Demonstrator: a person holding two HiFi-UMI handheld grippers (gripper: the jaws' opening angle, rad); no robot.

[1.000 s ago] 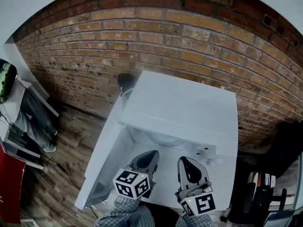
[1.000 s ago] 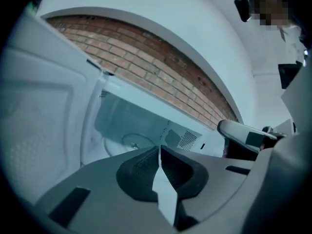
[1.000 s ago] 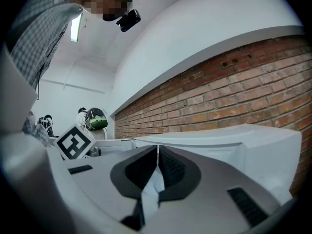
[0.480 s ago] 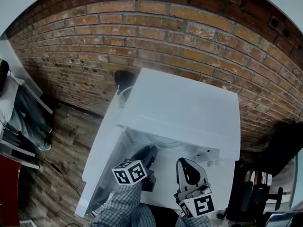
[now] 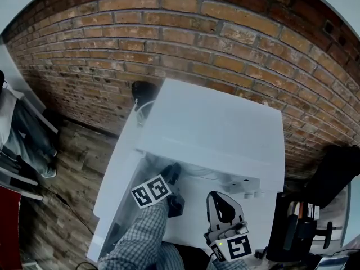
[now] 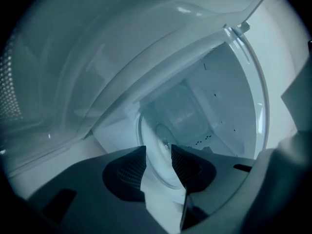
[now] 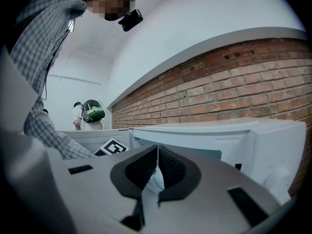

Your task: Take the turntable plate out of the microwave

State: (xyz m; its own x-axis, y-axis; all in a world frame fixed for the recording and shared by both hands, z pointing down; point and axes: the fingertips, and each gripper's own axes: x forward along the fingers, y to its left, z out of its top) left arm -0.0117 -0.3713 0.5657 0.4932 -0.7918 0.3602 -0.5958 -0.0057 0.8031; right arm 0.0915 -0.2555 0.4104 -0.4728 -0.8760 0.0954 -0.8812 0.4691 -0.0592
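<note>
The white microwave (image 5: 219,128) stands with its door (image 5: 121,173) swung out to the left. My left gripper (image 5: 173,173) reaches into the mouth of the cavity. In the left gripper view the picture is tilted. The glass turntable plate (image 6: 152,130) lies on the cavity floor, just beyond my left gripper (image 6: 159,152). Its jaws are opening; the plate shows through the gap and no pad presses on it. My right gripper (image 5: 217,200) is shut on nothing, outside in front of the microwave (image 7: 219,135).
A brick wall (image 5: 169,44) runs behind the microwave, and wood floor (image 5: 62,173) lies to the left. The control knobs (image 5: 247,189) sit at the right of the front. A black chair (image 5: 298,229) stands at the lower right. A person with a green helmet (image 7: 92,112) is far off.
My left gripper has moved forward and down from in front of the microwave into the cavity mouth, rolling as it went. The right gripper has stayed where it was.
</note>
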